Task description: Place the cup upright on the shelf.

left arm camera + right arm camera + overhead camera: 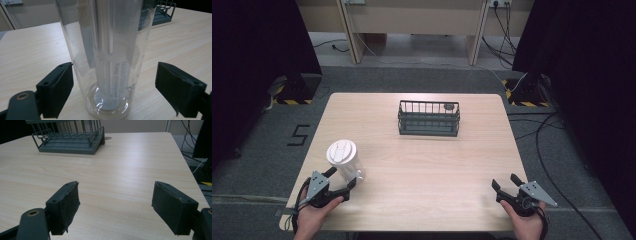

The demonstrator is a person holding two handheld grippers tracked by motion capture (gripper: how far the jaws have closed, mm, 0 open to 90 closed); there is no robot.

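Observation:
A clear plastic tumbler [347, 161] with a white lid stands upright near the table's front left. In the left gripper view the tumbler [110, 62] rises between the two black jaws, which stand apart from its walls on both sides. My left gripper [343, 179] is open around the tumbler's base. My right gripper [505, 181] is open at the front right of the table, with only bare wood between its jaws [115, 205]. A dark green wire basket [428, 118] sits at the far middle of the table, also seen as the basket [70, 138] in the right gripper view.
The light wooden table [422, 160] has bare room between the grippers and the basket. Cables [557, 150] run over the grey floor on the right. Black stands [292, 87] flank the table's far corners. The basket's corner [162, 11] shows behind the tumbler.

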